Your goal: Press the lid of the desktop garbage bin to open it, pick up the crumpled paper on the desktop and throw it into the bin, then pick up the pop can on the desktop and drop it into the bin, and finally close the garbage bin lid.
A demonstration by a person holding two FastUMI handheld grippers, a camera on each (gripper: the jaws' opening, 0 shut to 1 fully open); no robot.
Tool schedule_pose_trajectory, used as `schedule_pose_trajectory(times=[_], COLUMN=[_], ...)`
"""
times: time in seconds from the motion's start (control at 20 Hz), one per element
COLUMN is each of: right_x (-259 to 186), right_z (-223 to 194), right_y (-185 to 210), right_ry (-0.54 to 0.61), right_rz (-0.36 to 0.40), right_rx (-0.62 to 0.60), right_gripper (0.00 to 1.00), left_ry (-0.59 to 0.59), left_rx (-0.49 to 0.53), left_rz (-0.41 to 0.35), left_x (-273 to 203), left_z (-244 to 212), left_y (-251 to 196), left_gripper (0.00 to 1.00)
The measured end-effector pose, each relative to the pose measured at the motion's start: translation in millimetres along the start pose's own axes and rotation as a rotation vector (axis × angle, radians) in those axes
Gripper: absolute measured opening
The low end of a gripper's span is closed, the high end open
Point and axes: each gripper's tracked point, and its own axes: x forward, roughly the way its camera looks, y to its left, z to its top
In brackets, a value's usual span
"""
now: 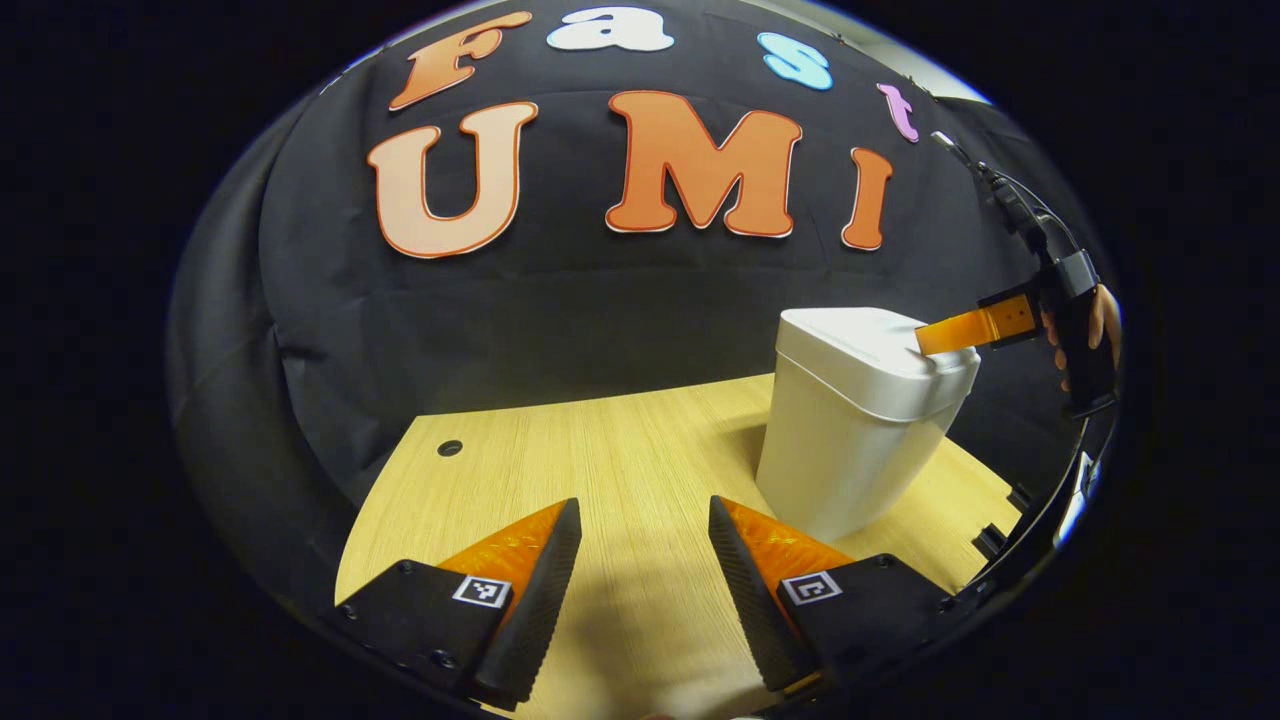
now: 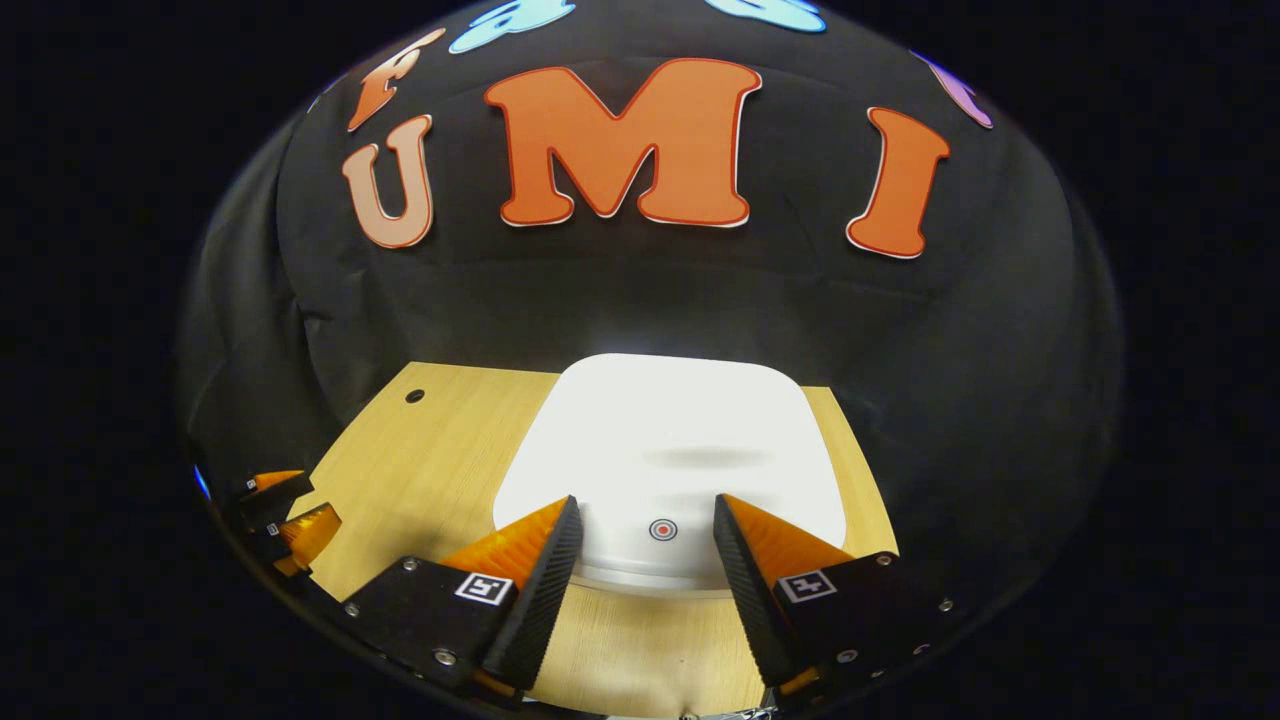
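Garbage bin (image 1: pixel 850 440): white, rounded-square body, standing upright on the wooden bench (image 1: pixel 560 450), toward its right side in the left gripper view, close to the black cloth wall (image 1: pixel 400 330) behind. Lid (image 2: pixel 670 440): white, flat, down on the body; a small red-ringed round mark (image 2: pixel 662 529) sits near its front edge in the right gripper view.

Left gripper (image 1: pixel 645 570): low over the bench, fingers spread wide with nothing between them, only bare wood showing in the gap. Bin stands just beyond and to the right of its right finger (image 1: pixel 745 570), apart from it. In the right gripper view this gripper (image 2: pixel 285 515) appears at the far left edge, over the bench, well apart from the bin.

Right gripper (image 2: pixel 648 565): above the front edge of the lid, fingers spread wide, empty; the red-ringed mark lies between the two fingers. Whether the fingers touch the lid cannot be told. In the left gripper view the same gripper (image 1: pixel 950 338) reaches in from the right, its tip at the top right edge of the lid, with a hand (image 1: pixel 1095 335) gripping its dark handle.

Bench: light wood grain, one small round hole (image 1: pixel 450 447) near the far left corner.
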Motion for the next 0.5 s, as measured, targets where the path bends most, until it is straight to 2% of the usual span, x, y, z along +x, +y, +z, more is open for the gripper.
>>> schedule_pose_trajectory(times=[0.35,0.4,0.45,0.5], right_x=[-0.5,-1.0,-1.7,0.4], right_z=[-0.3,0.2,-0.7,-2.0], right_y=[0.7,1.5,2.0,1.2], right_ry=[-0.062,-0.066,-0.069,-0.071], right_rz=[-0.038,-0.043,-0.049,-0.056], right_rx=[0.054,0.055,0.056,0.063], right_gripper=[0.73,0.67,0.7,0.7], left_ry=[0.006,0.008,0.009,0.009], left_rx=[0.005,0.007,0.011,0.015], left_rz=[0.009,0.006,0.004,0.004], left_x=[1.6,1.3,1.5,2.1], left_z=[0.1,-0.6,-1.6,-1.6], left_y=[8.2,8.3,8.1,8.6], left_gripper=[0.83,0.79,0.83,0.83])
